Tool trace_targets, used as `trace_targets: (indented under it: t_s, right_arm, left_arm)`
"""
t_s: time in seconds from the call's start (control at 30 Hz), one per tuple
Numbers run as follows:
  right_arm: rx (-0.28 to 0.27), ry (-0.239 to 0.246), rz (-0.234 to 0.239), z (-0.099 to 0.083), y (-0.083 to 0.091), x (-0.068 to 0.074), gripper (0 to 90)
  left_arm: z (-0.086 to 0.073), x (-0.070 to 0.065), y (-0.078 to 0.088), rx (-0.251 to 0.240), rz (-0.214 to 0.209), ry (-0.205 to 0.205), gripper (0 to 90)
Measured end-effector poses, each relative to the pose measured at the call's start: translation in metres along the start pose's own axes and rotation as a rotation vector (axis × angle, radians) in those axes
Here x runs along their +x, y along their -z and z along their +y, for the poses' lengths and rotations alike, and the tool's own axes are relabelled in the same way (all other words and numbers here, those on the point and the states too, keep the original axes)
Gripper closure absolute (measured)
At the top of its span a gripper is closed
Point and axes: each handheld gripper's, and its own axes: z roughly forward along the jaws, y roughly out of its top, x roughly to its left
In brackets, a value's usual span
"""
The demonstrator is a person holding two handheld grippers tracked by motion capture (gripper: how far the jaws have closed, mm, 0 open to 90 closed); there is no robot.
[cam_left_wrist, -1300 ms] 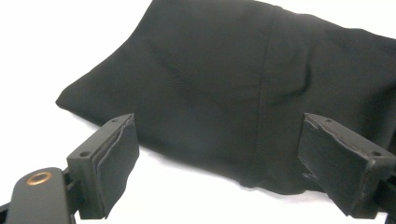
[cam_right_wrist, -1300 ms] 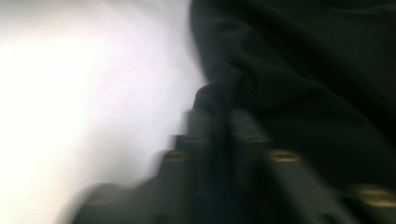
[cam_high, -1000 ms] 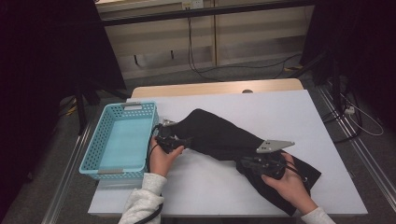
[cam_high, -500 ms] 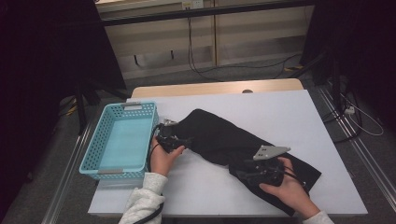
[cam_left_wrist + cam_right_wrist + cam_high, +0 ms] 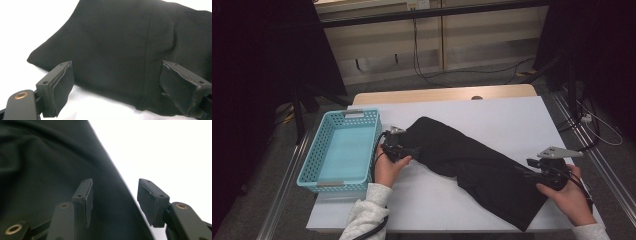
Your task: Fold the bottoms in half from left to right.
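Note:
A black cloth (image 5: 472, 160) lies stretched slantwise across the white table (image 5: 512, 115), from the middle left to the near right corner. My left gripper (image 5: 415, 150) rests at its left end, jaws wide open. In the left gripper view the cloth (image 5: 120, 37) has its hem between the two pads of my left gripper (image 5: 117, 75), untouched. My right gripper (image 5: 528, 169) sits at the cloth's right edge, its jaws having just been opening. In the right gripper view my right gripper (image 5: 115, 192) stands half open over the cloth's edge (image 5: 45, 170), pinching nothing.
A turquoise plastic basket (image 5: 353, 113) stands on the table's left side, just beside my left hand. Bare white table (image 5: 492, 107) shows beyond the cloth. Cables (image 5: 432, 75) trail on the floor past the far edge.
My right gripper has let go of the cloth and slid right, to the cloth's right edge. The cloth's right end now lies flatter and longer. My left gripper has stayed put.

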Motion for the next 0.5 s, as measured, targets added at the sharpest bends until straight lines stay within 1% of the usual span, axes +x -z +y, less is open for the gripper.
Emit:
trace_targets:
  t_s: [0.1, 0.17, 0.2, 0.23, 0.27, 0.3, 0.33, 0.4, 0.43, 0.5]
  right_arm:
    - [0.039, -0.023, -0.044, -0.010, 0.000, -0.013, 47.6]
    - [0.079, -0.050, -0.029, -0.016, -0.001, -0.019, 51.1]
    - [0.091, -0.050, -0.028, -0.019, -0.002, -0.019, 52.7]
    - [0.083, -0.049, -0.033, -0.020, -0.001, -0.019, 57.7]
    - [0.097, -0.062, -0.030, -0.019, 0.000, -0.020, 67.0]
    - [0.114, -0.065, 0.007, -0.018, 0.002, -0.020, 82.9]
    - [0.120, -0.077, 0.041, -0.019, 0.002, -0.020, 86.5]
    - [0.110, -0.063, 0.044, -0.020, 0.002, -0.020, 87.4]
    - [0.120, -0.060, 0.043, -0.018, 0.003, -0.021, 87.8]
    - [0.115, -0.054, 0.029, -0.017, 0.003, -0.026, 88.0]
  left_arm:
    - [0.001, -0.001, -0.001, -0.004, -0.003, -0.002, 13.1]
    - [0.002, -0.001, -0.001, -0.006, -0.002, -0.001, 13.1]
    - [0.002, -0.001, -0.002, -0.005, -0.005, 0.001, 13.1]
    - [0.002, -0.001, -0.002, -0.003, -0.008, 0.001, 13.1]
    - [0.002, -0.002, -0.002, -0.002, -0.007, -0.003, 13.2]
    - [0.002, -0.002, -0.002, -0.004, -0.006, -0.002, 13.2]
    - [0.003, -0.002, -0.002, -0.005, -0.006, -0.007, 13.2]
    - [0.003, -0.001, -0.001, -0.009, 0.000, -0.008, 13.2]
    - [0.004, -0.001, -0.001, -0.013, 0.001, -0.008, 13.2]
    - [0.004, -0.001, 0.000, -0.019, -0.003, 0.005, 13.2]
